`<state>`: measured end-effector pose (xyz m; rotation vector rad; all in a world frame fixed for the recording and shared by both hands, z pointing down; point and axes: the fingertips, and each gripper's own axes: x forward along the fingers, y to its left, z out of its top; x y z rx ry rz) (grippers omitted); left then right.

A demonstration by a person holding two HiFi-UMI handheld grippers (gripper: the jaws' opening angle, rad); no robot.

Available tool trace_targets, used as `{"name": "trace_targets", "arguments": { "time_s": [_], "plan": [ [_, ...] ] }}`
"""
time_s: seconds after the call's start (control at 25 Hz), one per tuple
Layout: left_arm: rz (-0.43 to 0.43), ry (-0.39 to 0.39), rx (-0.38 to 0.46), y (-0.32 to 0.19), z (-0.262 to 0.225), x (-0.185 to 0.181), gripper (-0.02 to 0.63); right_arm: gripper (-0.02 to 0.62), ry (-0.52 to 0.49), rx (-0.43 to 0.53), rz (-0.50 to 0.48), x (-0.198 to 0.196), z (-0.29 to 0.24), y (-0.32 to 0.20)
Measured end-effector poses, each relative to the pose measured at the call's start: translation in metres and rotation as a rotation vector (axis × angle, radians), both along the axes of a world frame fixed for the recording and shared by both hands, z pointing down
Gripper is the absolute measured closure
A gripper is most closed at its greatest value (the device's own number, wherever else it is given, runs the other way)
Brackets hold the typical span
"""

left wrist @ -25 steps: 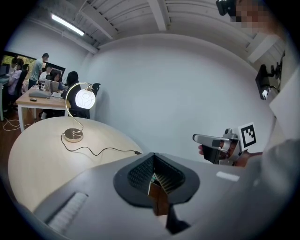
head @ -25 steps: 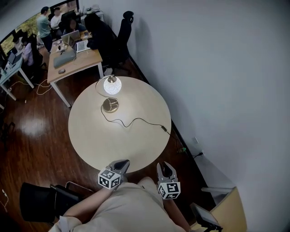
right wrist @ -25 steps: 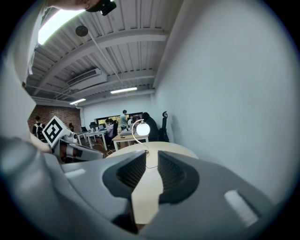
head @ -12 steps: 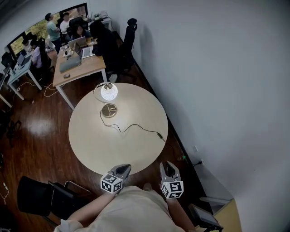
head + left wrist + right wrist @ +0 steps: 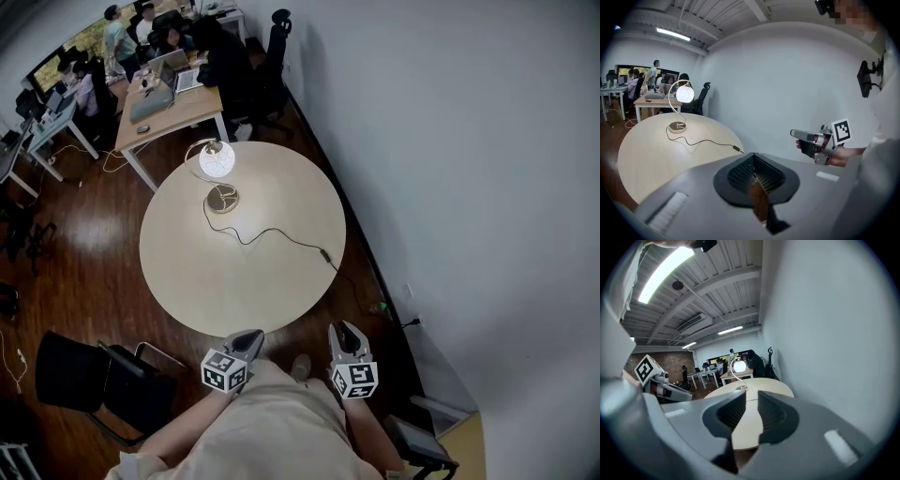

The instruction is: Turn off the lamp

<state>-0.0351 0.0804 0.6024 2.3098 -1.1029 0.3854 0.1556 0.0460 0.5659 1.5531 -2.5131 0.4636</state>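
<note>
Beside a plain white wall (image 5: 469, 141), on a dark glossy wood floor (image 5: 84, 234), stands a round pale table (image 5: 187, 272). At its far edge is the lamp (image 5: 217, 159), lit: a white globe hanging from an arched brass stem over a round brass base. A black cord (image 5: 272, 232) snakes from the base across the top to a small inline switch (image 5: 325, 254) near the wall-side rim, then drops off the edge. Nothing else lies on the table. Beyond it is a wooden desk (image 5: 178, 111) with laptops, where several people (image 5: 117, 37) sit or stand among office chairs, with windows behind them. A black chair (image 5: 94, 384) is by the person's left side.

Both grippers are held close in front of the person's body at the near rim of the table, well apart from the lamp and switch. They point across the top and slightly downward, side by side with a gap between them. The left gripper (image 5: 248, 337) has its jaws brought together at the tips, with nothing between them. The right gripper (image 5: 344, 331) has its jaws slightly parted, with only the table showing through the narrow gap, so it grasps nothing. Each marker cube (image 5: 225, 369) sits just behind the jaws, near the person's light-coloured top
</note>
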Motion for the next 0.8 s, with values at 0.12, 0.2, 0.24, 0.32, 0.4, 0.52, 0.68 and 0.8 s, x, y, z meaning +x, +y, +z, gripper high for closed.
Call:
{"name": "trace_targets", "arguments": {
  "time_s": [0.12,0.2,0.24,0.32,0.4,0.52,0.68,0.8],
  "plan": [
    [-0.020,-0.030,-0.010,0.011,0.000,0.004,0.601,0.525,-0.003,-0.019,-0.022,0.011,0.007,-0.004],
    [-0.036,-0.052,-0.020,0.017,0.001,0.001,0.601,0.525,-0.003,-0.031,-0.033,0.015,0.013,-0.008],
    [-0.046,-0.060,-0.027,0.019,0.002,-0.002,0.601,0.528,-0.003,-0.038,-0.037,0.016,0.017,-0.010],
    [-0.066,-0.071,-0.044,0.021,0.006,-0.008,0.601,0.529,-0.002,-0.056,-0.044,0.016,0.026,-0.016],
    [-0.073,-0.080,-0.054,0.021,0.008,-0.013,0.601,0.529,-0.006,-0.072,-0.047,0.015,0.034,-0.024],
    [-0.081,-0.082,-0.049,0.011,0.012,-0.022,0.601,0.529,-0.002,-0.085,-0.054,0.008,0.042,-0.043],
    [-0.124,-0.018,-0.061,-0.026,0.021,-0.037,0.601,0.529,0.010,-0.077,-0.054,-0.011,0.032,-0.072],
    [-0.101,0.023,-0.017,-0.068,0.009,-0.034,0.601,0.529,0.022,-0.051,-0.045,-0.021,0.008,-0.092]
  ]
}}
